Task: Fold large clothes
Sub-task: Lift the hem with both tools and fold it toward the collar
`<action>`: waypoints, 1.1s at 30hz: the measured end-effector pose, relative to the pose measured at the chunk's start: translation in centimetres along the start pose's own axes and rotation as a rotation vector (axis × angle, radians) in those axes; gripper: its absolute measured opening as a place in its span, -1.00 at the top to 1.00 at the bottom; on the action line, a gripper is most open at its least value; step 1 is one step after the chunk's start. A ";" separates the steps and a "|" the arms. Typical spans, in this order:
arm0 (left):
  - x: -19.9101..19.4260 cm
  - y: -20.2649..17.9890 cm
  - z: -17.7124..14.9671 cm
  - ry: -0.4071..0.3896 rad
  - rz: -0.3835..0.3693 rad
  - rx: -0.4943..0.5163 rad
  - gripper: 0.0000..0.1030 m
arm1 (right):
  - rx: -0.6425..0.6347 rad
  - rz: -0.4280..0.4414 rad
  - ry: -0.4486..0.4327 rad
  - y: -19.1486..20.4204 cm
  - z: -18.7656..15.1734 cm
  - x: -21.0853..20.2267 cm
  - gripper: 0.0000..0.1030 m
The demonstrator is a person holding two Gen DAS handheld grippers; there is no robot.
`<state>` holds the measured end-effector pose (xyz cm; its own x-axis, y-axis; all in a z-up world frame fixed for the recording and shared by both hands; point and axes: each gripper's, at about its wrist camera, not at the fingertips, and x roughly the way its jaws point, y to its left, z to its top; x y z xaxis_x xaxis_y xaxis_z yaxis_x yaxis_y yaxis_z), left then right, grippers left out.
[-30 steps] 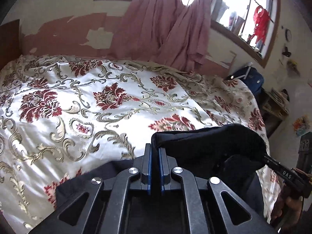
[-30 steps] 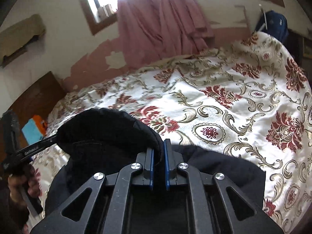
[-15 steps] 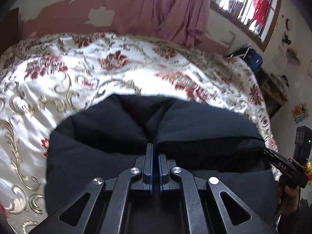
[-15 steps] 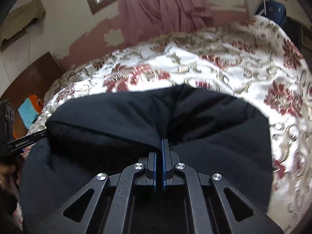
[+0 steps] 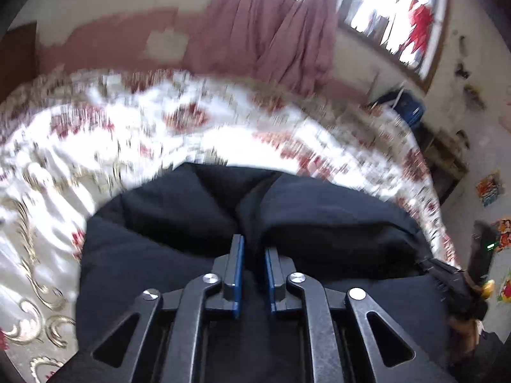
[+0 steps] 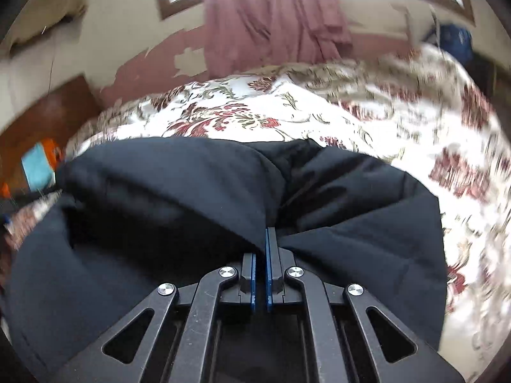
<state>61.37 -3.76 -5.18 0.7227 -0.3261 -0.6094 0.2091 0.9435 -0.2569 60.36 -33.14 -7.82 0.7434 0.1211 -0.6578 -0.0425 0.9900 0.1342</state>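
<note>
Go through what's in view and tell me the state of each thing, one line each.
Black garment: folded over on itself, lying bunched on the bed.
Left gripper: jaws just eased apart, open, a fold of cloth between them.
Right gripper: shut on the garment's edge.
Floral bedspread: spread over the bed, under the garment.
Pink curtain: drawn aside, hanging bunched at the window.

A large black garment [image 5: 319, 210] is lying bunched on the floral bedspread [image 5: 95, 146], its padded cloth folding over itself into thick rounded rolls with a deep central crease.
</note>
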 end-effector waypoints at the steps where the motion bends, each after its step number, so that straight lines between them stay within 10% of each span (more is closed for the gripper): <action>1: -0.7 -0.3 0.2 -0.022 -0.005 0.010 0.76 | -0.012 -0.006 0.002 0.2 0.0 0.0 0.92; 7: -1.7 -3.6 3.3 -0.118 -0.068 0.071 0.69 | 0.001 0.003 -0.001 -0.3 0.2 -0.3 0.92; 13: 6.3 -6.2 4.0 0.201 -0.076 0.129 0.74 | 0.023 0.059 -0.006 -0.7 1.2 -2.9 0.88; 21: 5.7 -4.5 2.8 0.169 -0.168 0.129 0.75 | 0.072 0.130 -0.005 0.1 7.3 -4.4 0.82; 25: 6.2 -4.0 2.5 0.183 -0.179 0.133 0.75 | 0.049 0.126 0.164 0.2 7.2 -5.0 0.82; 33: 6.1 -2.9 1.4 0.135 -0.245 0.105 0.76 | 0.027 0.125 0.096 1.5 10.0 -5.3 0.82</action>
<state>66.07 -8.40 -7.11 0.5496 -0.5435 -0.6345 0.4386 0.8341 -0.3346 63.03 -33.06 3.25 0.6663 0.2505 -0.7024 -0.1118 0.9648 0.2380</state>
